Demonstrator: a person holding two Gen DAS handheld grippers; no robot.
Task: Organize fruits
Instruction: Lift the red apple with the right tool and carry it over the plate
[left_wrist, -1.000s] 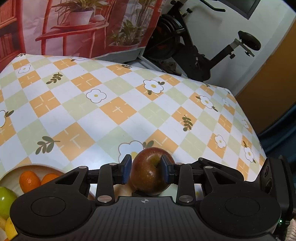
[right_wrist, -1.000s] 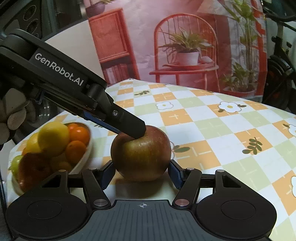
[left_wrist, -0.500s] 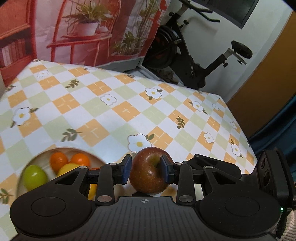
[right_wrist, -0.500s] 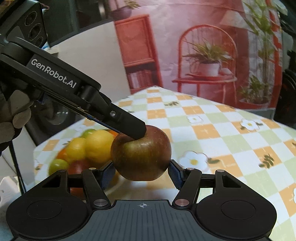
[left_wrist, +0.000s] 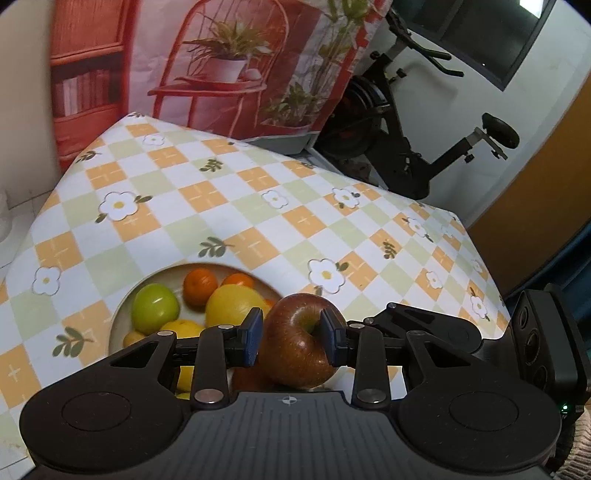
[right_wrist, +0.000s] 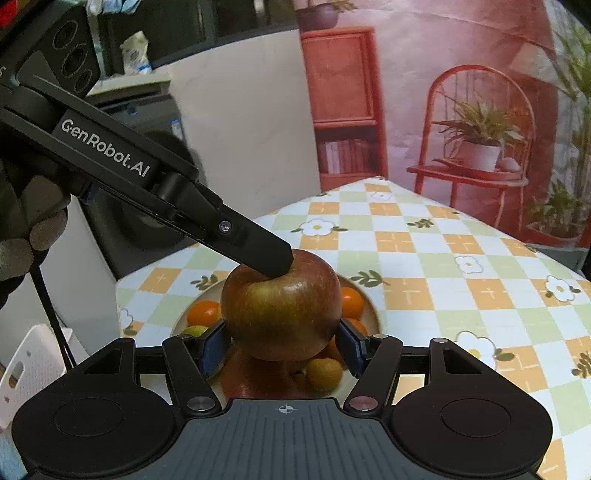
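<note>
One red-green apple (left_wrist: 299, 347) (right_wrist: 280, 306) hangs in the air, held by both grippers at once. My left gripper (left_wrist: 291, 338) is shut on it, one blue pad on its side and the other in the stem hollow. My right gripper (right_wrist: 282, 343) is shut across the apple's width. In the right wrist view the left gripper's finger (right_wrist: 258, 251) comes down from the upper left into the apple's top. Below the apple stands a cream bowl (left_wrist: 118, 321) (right_wrist: 369, 308) with a green apple (left_wrist: 155, 308), a lemon (left_wrist: 236, 306) and oranges (left_wrist: 200, 286) (right_wrist: 203, 312).
The table wears a checked flower cloth (left_wrist: 295, 221). A white slotted basket (right_wrist: 29, 365) stands off the table's left edge. A gloved hand (right_wrist: 22, 236) holds the left gripper. An exercise bike (left_wrist: 406, 147) and a printed backdrop (left_wrist: 221, 74) stand behind the table.
Both grippers have risen and carried the apple sideways across the table. The fruit bowl, earlier off to the left, now lies directly under the apple. Neither grip has changed.
</note>
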